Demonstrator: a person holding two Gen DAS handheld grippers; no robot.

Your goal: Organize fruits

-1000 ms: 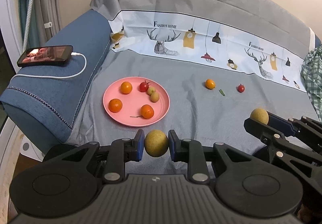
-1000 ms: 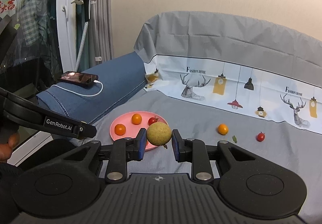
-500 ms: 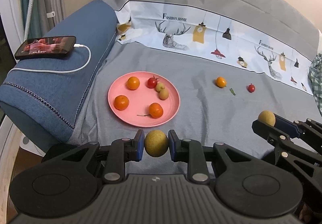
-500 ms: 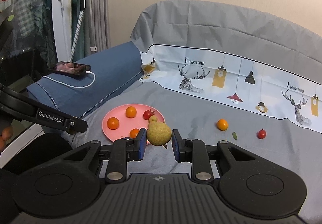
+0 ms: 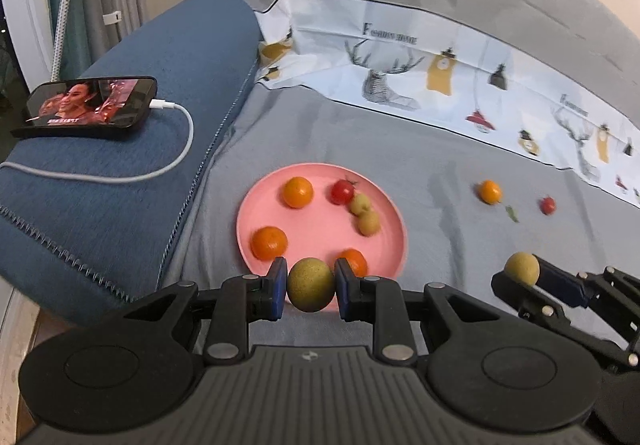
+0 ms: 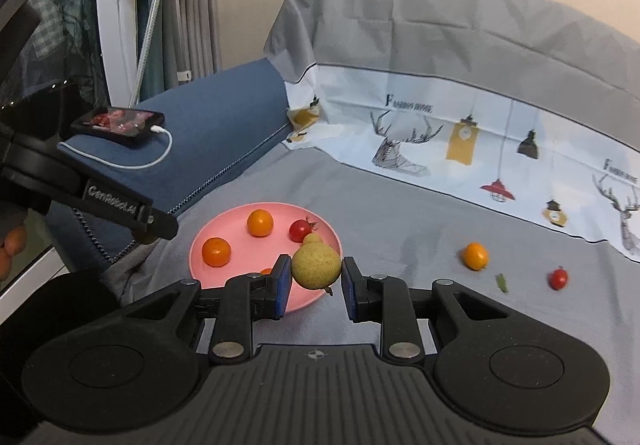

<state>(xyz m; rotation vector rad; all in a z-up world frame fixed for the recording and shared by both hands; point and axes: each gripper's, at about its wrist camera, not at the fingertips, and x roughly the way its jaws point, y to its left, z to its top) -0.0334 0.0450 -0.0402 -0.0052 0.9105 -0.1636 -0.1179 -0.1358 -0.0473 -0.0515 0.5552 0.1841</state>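
Pink plate point(image 5: 390, 219): round, flat on the grey sheet.
On the plate: three oranges point(image 5: 298, 192), one red tomato point(image 5: 342, 192), one small pear point(image 5: 365, 215).
On the sheet: an orange point(image 5: 490, 191) and a tomato point(image 5: 547, 205), apart from the plate.

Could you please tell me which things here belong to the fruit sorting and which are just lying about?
Job: pink plate; pears held by left gripper and right gripper; stray orange; stray cherry tomato.
Lying about: phone; charging cable; blue cushion; green leaf scrap.
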